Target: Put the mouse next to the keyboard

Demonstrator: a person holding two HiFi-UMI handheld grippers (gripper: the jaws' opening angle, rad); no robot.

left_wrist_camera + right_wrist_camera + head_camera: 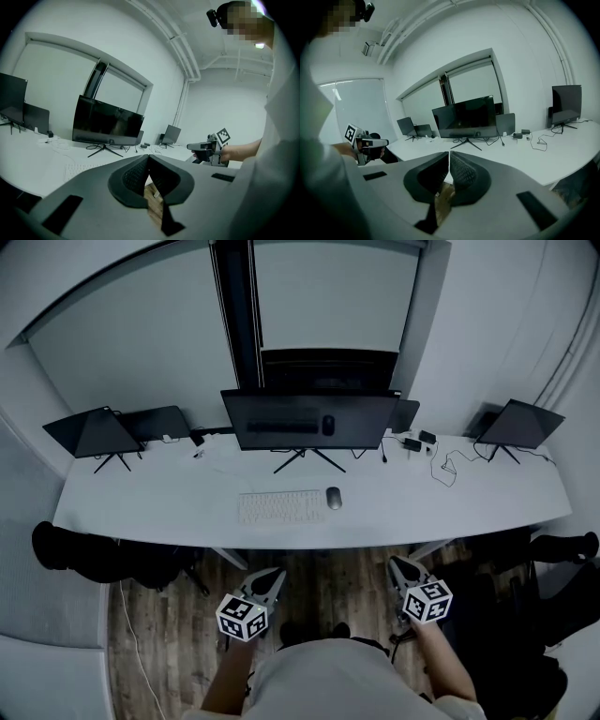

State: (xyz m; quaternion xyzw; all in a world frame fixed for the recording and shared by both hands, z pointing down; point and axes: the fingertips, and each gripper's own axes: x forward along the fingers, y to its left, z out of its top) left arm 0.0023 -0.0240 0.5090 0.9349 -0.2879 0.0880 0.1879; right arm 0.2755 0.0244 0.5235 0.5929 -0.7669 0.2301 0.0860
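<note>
While our left gripper (269,581) and right gripper (403,570) hang clenched, empty, at bottom frame, reaching unopened could shove the centre-frame mouse (334,498) away from the keyboard (279,506).

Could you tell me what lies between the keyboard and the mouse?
Nothing; the head view shows only a narrow bare strip of desk between keyboard and mouse.
</note>
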